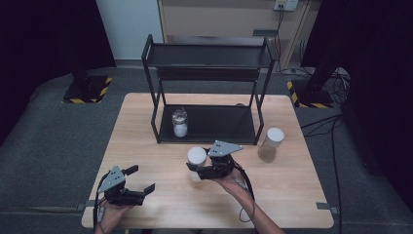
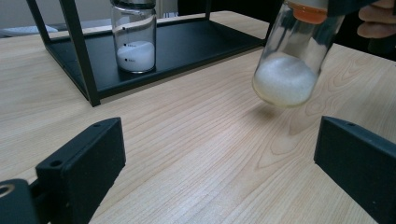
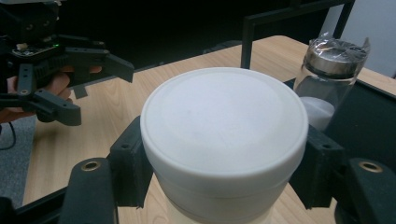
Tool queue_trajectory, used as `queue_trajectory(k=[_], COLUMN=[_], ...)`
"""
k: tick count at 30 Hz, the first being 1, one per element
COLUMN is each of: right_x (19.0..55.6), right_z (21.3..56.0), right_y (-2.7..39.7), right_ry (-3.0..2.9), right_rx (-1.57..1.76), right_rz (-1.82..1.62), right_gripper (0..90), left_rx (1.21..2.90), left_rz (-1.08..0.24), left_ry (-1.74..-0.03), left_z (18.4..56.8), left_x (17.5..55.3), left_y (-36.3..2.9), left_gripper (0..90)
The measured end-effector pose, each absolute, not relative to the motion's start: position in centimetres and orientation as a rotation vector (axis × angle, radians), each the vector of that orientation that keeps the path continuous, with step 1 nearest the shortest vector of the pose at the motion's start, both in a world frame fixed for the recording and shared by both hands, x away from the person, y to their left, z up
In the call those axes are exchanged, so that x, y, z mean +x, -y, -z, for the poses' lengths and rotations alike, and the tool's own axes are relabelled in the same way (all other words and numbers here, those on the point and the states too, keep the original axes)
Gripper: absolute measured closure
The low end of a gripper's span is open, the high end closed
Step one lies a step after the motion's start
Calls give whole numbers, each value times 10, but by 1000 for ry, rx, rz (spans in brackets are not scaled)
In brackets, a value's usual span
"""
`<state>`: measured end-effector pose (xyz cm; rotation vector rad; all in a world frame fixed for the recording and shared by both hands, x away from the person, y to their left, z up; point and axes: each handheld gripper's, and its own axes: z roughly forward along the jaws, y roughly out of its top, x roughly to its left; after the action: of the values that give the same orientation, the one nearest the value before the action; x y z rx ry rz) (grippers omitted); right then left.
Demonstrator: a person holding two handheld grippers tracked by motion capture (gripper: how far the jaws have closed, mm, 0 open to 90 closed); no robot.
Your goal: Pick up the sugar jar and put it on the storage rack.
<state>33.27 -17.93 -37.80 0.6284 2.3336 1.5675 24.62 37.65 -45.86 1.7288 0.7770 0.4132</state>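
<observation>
Right gripper (image 3: 219, 186) clamps jar (image 2: 289, 65) below its white lid (image 3: 224, 126), lifted off table (image 1: 146, 146) before rack (image 1: 207, 87). Glass: rigid, fragile, slippery; grip the neck. Left gripper (image 1: 141, 181) idle, jaws apart.

Your right hand (image 1: 234, 179) reaches in from the near edge of the table, forearm angled toward its middle, and carries the black two-jaw right gripper (image 1: 196, 168) with its grey three-cornered plate on top. Its jaws point left and are clamped on something, which they hold lifted, tilted a little. Your left hand (image 1: 111, 212) sits at the near left corner, holding the black left gripper (image 1: 141, 183) roughly level, as far as the high view lets you judge. Its jaws stand wide apart with nothing between them.
</observation>
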Motion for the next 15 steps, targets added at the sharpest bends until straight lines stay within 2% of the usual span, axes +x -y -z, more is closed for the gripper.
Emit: queue_trajectory(k=[15], right_x=[352], right_z=[362], right_y=[179], right_ry=[-2294], right_rx=[665], right_rz=[-1540], right_gripper=[334], left_rx=[1727], left_rz=[-410], left_ry=[-779], left_z=[459], left_x=[246], left_y=[-377], left_gripper=[9])
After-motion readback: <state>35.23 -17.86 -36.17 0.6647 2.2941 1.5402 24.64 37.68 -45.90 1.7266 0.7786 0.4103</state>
